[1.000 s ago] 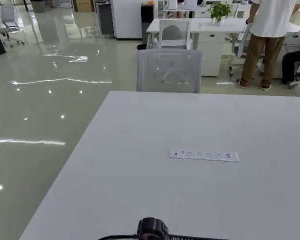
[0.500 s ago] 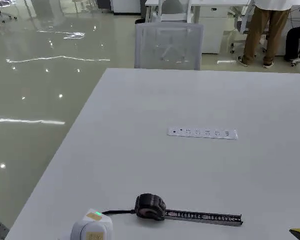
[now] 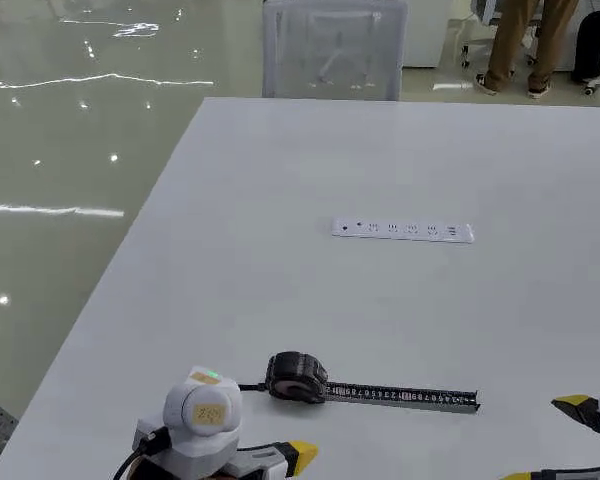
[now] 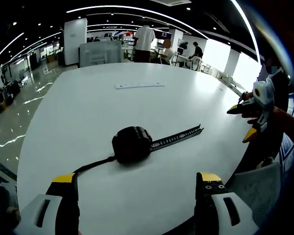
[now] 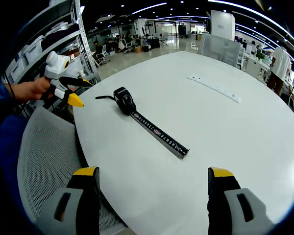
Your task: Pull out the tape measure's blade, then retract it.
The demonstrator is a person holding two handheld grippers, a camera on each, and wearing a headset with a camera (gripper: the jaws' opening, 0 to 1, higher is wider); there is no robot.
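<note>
Tape measure (image 3: 297, 377) — one, left tongs (image 4: 135, 178), right tongs (image 5: 153, 171)

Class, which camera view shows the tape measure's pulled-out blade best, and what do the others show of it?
The right gripper view: the blade lies large and mid-frame, markings and end hook visible. The head view shows it small and low; the left gripper view, foreshortened beyond the case.

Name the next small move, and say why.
Probably ease the left gripper forward onto the case: its jaws stand open, the case lies just ahead between them, untouched. The blade is part-way out on the table, and the right gripper, open too, is off its tip.
</note>
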